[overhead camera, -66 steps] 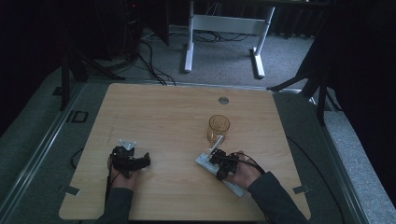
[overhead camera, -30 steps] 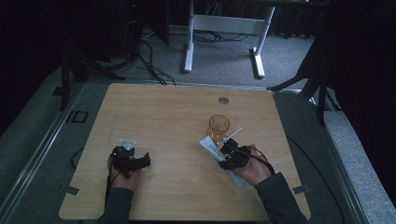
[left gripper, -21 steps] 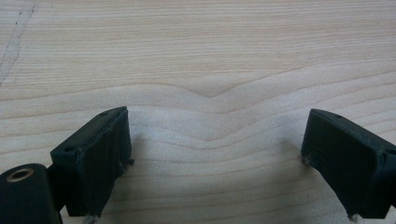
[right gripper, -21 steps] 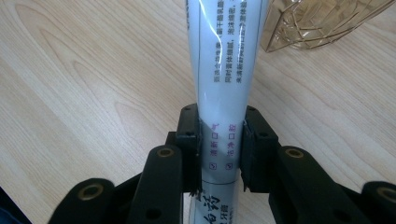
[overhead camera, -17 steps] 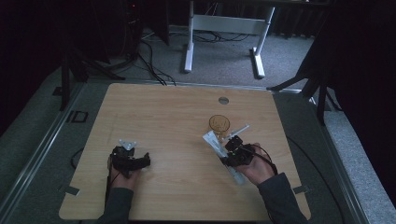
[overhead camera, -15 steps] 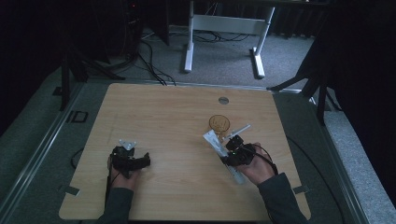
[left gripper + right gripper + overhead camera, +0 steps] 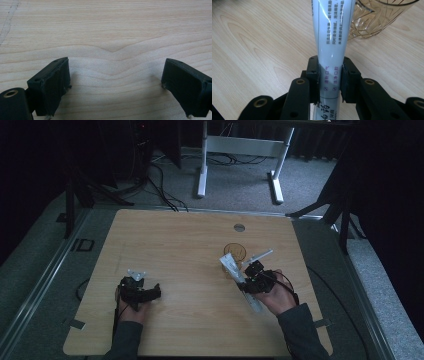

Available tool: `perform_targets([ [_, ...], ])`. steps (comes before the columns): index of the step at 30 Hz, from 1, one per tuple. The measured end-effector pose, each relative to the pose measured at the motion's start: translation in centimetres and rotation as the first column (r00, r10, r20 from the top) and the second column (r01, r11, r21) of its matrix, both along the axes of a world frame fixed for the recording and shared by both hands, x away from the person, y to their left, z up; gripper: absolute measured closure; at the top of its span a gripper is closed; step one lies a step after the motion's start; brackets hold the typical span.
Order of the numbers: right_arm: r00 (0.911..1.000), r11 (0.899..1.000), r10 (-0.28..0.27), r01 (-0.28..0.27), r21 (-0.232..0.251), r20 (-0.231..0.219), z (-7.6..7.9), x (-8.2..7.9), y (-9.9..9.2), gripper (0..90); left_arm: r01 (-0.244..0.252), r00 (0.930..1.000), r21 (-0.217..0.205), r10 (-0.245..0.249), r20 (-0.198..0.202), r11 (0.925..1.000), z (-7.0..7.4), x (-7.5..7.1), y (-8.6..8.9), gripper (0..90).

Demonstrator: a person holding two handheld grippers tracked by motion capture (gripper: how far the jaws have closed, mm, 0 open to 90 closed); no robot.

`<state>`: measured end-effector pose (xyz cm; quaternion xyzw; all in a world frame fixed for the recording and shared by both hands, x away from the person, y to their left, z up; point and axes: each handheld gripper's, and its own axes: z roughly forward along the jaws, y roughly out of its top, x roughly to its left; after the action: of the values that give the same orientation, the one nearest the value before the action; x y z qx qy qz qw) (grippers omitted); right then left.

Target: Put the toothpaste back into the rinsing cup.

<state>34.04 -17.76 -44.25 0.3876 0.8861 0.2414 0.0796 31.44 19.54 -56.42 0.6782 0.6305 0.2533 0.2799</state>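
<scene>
My right gripper [image 7: 248,279] [image 7: 330,80] is shut on a white toothpaste tube [image 7: 231,265] [image 7: 334,30] with printed text, its pads pinching the flat lower part. The tube slants up and to the left, and its far end is right beside an amber ribbed glass cup [image 7: 235,252] [image 7: 382,17] standing on the wooden table [image 7: 200,240]. In the right gripper view the cup's lower wall lies just behind the tube. My left gripper [image 7: 153,292] [image 7: 115,82] rests low over the table at the front left, open, with bare wood between its jaws.
A round grommet [image 7: 239,227] sits near the table's far edge. Small tape pieces [image 7: 76,324] lie at the front left corner. A white desk frame [image 7: 240,155] stands on the carpet beyond the table.
My right gripper has carried the tube a little to the right and farther away, bringing its end up beside the cup. The left gripper has stayed put.
</scene>
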Motion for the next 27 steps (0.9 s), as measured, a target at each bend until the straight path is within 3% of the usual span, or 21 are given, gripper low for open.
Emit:
perform_targets([
  [27, 0.9967, 0.997, -0.050, 0.046, 0.064, 0.065, 1.4, 1.0, -0.6, 72.4, 0.002, 1.0000, 0.003, -0.002, -0.002, 1.0000, 0.0, 0.0, 0.0, 8.5],
])
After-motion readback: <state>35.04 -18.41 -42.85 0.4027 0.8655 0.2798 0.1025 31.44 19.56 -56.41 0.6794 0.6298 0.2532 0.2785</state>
